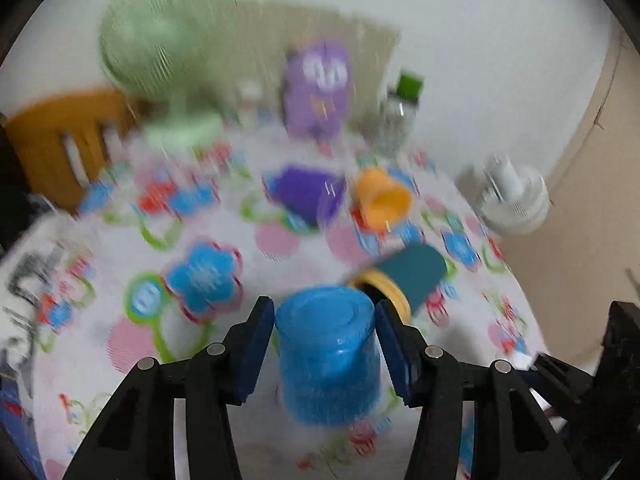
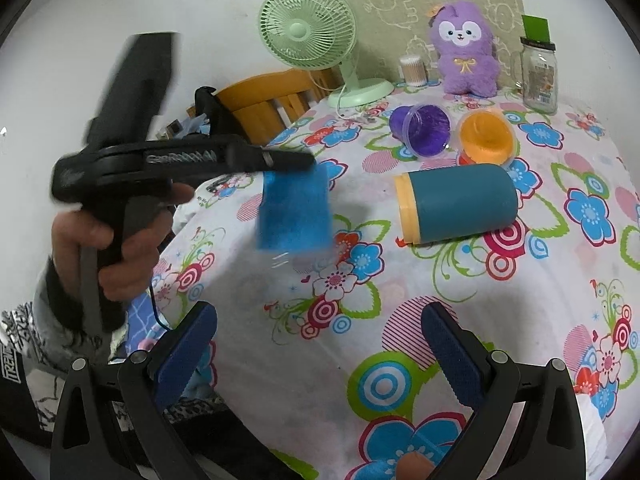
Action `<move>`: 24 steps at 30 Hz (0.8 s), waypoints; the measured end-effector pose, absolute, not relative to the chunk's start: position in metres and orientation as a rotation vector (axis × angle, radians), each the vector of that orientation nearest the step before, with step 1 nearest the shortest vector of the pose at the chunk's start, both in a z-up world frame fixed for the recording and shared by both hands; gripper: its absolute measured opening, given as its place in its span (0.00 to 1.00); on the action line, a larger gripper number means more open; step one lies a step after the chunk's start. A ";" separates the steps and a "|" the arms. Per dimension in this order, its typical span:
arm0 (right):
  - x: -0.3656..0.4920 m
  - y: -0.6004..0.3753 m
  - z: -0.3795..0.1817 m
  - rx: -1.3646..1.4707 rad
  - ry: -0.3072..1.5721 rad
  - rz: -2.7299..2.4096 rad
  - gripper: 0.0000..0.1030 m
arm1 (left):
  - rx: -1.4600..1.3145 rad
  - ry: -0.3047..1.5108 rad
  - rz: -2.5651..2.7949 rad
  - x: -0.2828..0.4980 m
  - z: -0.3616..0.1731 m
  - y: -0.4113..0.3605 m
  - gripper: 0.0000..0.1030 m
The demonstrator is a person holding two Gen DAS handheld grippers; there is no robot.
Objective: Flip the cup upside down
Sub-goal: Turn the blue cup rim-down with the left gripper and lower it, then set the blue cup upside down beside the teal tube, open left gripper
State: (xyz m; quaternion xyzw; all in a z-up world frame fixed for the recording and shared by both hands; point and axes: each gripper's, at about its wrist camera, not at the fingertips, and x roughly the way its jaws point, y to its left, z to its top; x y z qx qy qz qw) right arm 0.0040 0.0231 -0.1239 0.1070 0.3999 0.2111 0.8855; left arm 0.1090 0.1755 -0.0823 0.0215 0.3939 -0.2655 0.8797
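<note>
Blue cup (image 1: 328,354) clamped in left gripper (image 1: 325,344) jaws; right gripper (image 2: 320,356) jaws apart; three other cups lie on the cloth.

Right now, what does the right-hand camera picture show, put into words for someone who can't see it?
The left gripper holds a blue cup above a flowery tablecloth. Beyond lie a teal cup, purple cup and orange cup, all sideways. The right gripper is open, empty.

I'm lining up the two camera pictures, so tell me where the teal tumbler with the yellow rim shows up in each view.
Left wrist view: the teal tumbler lies on its side right of centre, just beyond the blue cup held in the left claw.
Right wrist view: the tumbler lies right of centre, rim pointing left.
Shared landmark: the orange cup lies just behind it in both.
</note>
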 end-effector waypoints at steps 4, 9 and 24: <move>0.002 0.026 -0.123 0.212 0.833 0.442 1.00 | 0.058 0.784 -0.517 0.093 -0.097 0.175 0.42; 0.000 0.028 -0.122 0.207 0.833 0.442 1.00 | 0.061 0.791 -0.484 0.089 -0.104 0.176 0.41; -0.002 0.028 -0.121 0.205 0.833 0.432 1.00 | 0.037 0.717 -0.497 0.077 -0.085 0.187 0.84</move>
